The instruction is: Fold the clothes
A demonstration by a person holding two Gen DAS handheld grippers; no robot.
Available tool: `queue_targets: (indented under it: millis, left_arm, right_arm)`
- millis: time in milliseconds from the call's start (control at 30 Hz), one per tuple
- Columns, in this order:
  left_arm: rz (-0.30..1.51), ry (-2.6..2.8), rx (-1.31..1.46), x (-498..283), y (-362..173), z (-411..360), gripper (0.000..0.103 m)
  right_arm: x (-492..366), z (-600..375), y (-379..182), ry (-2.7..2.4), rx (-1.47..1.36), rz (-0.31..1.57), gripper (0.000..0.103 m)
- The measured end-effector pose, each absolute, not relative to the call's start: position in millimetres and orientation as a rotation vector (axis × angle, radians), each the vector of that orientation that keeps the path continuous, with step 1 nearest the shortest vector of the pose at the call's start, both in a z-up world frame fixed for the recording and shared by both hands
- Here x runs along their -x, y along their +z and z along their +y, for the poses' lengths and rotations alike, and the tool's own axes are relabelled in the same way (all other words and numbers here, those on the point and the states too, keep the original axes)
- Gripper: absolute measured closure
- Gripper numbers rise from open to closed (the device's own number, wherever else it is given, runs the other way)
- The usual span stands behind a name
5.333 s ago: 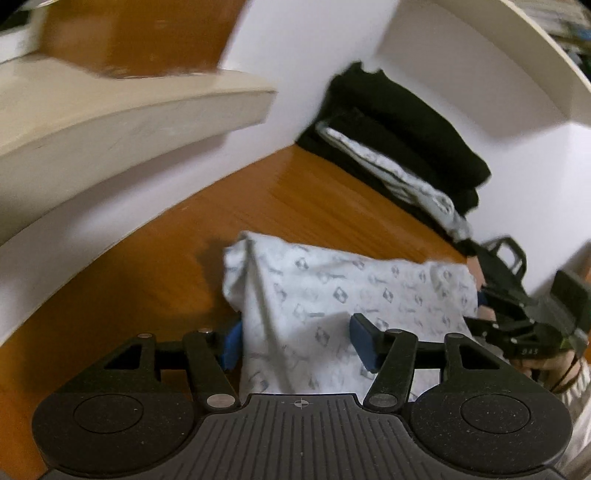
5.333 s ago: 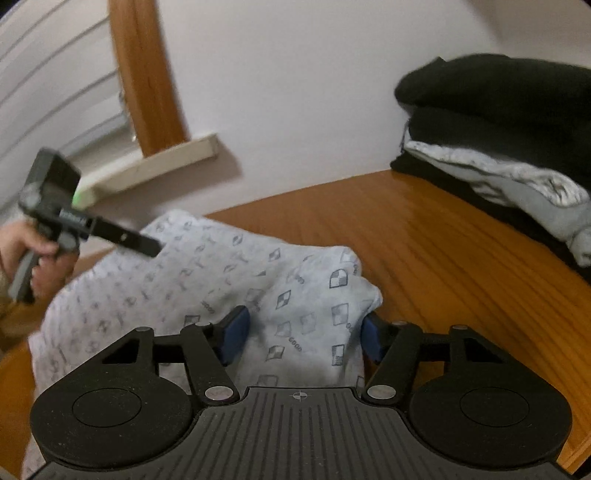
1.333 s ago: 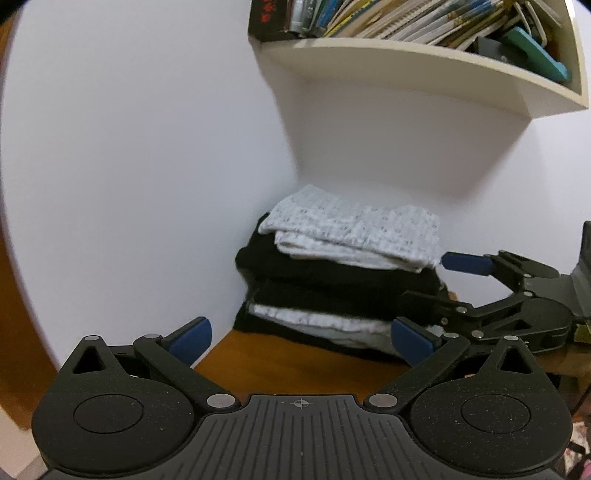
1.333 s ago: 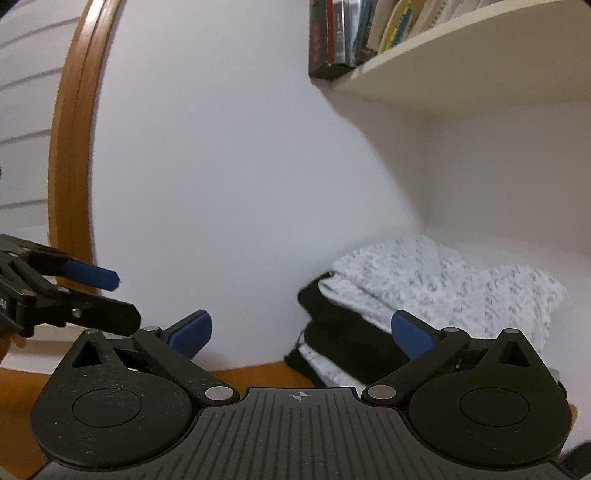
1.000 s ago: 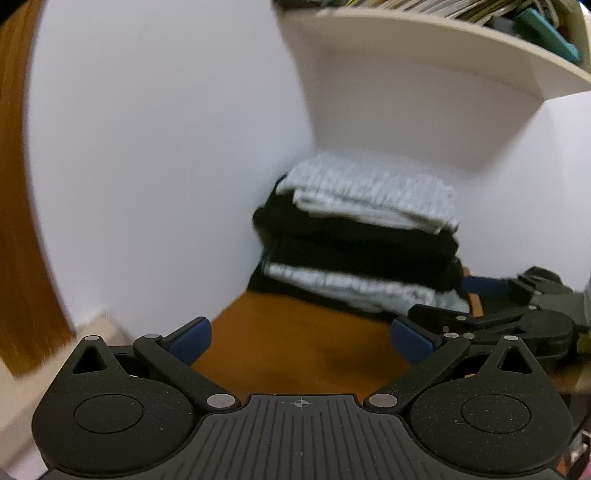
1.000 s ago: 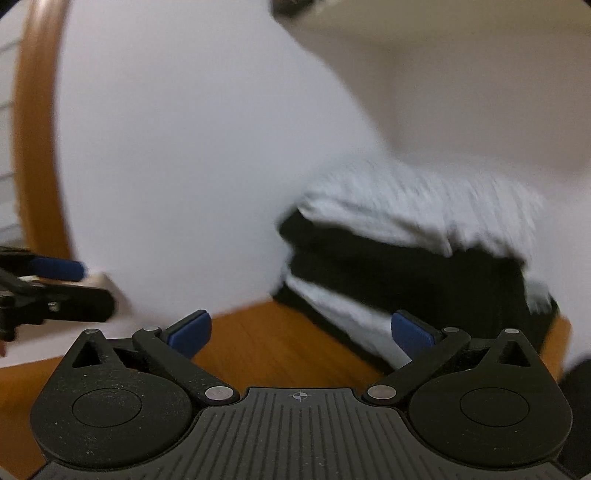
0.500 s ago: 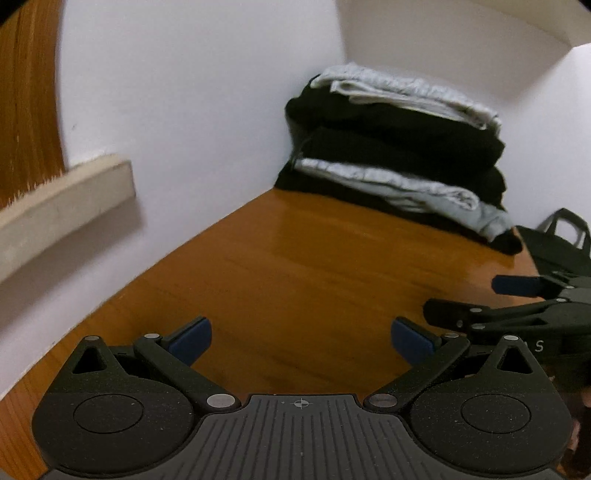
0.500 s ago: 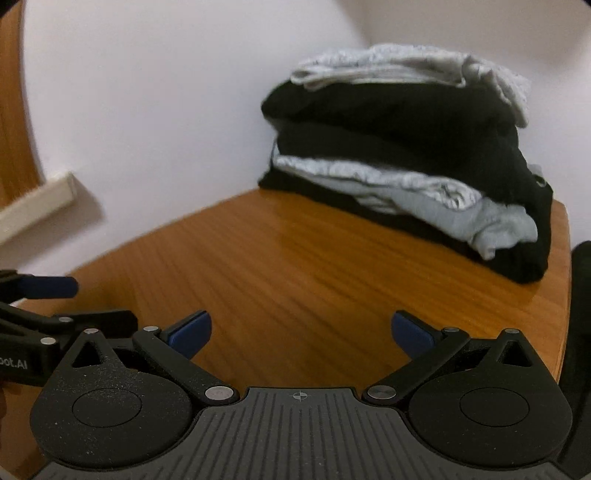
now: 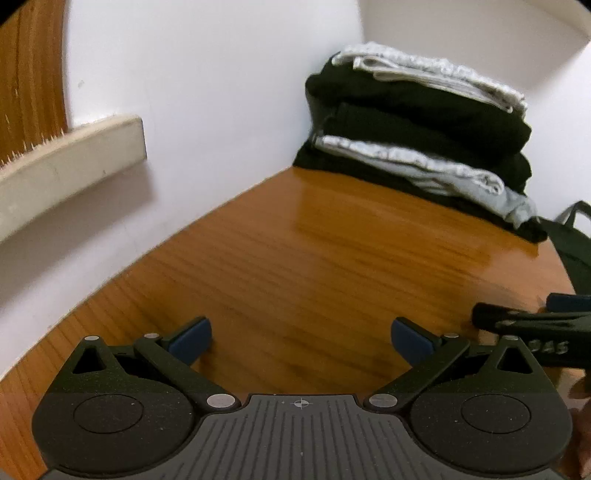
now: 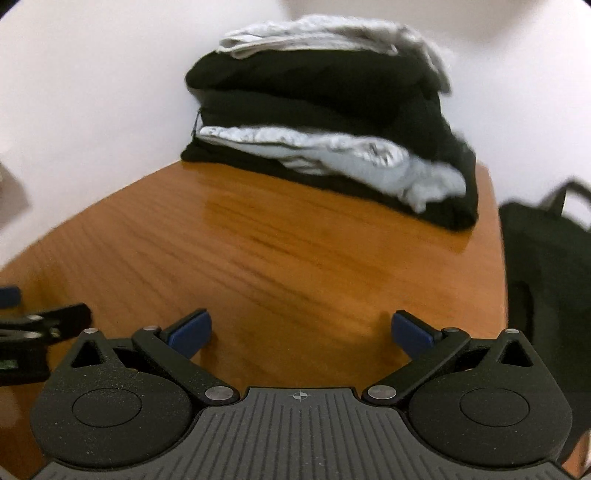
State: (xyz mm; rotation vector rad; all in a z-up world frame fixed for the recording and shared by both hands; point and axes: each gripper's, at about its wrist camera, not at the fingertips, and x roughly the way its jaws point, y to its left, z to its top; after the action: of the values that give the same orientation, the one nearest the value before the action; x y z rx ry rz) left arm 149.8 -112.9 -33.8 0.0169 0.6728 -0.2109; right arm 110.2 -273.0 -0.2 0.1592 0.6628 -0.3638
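White walls meet at the far corner behind a wooden counter (image 9: 314,258), its near and middle boards bare. At the far right, against the corner, sits the stack (image 9: 417,122) of folded clothes: black pieces with a grey one between them and a pale patterned piece (image 10: 325,33) on top, resting flat on the counter. A beige ledge (image 9: 70,158) juts from the left wall. A black bag (image 10: 546,266) with a handle stands right of the counter, beside the stack's near end.

The left gripper (image 9: 301,338) hovers low over the near counter, its blue-tipped fingers (image 9: 190,338) spread wide with nothing between them. The right gripper (image 10: 301,332) hangs likewise, fingers (image 10: 412,332) wide and empty. Each shows at the edge of the other's view, side by side and apart, both well short of the stack
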Motion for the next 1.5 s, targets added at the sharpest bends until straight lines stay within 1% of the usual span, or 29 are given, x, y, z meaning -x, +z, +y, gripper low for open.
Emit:
queue_targets:
  millis: [100, 533, 1500]
  left_arm:
    - [0.670, -0.220, -0.002, -150, -34, -112, 0.000]
    - [0.690, -0.199, -0.094, -159, -37, -123, 0.000]
    - [0.693, -0.202, -0.094, -161, -36, -124, 0.000]
  right_arm:
    - [-107, -273, -1, -0.379, -0.161, 0.662, 0.000]
    - [-108, -271, -3, -0.380, -0.159, 0.663, 0.000]
    - [-106, -268, -1, -0.378, -0.158, 0.665, 0.000]
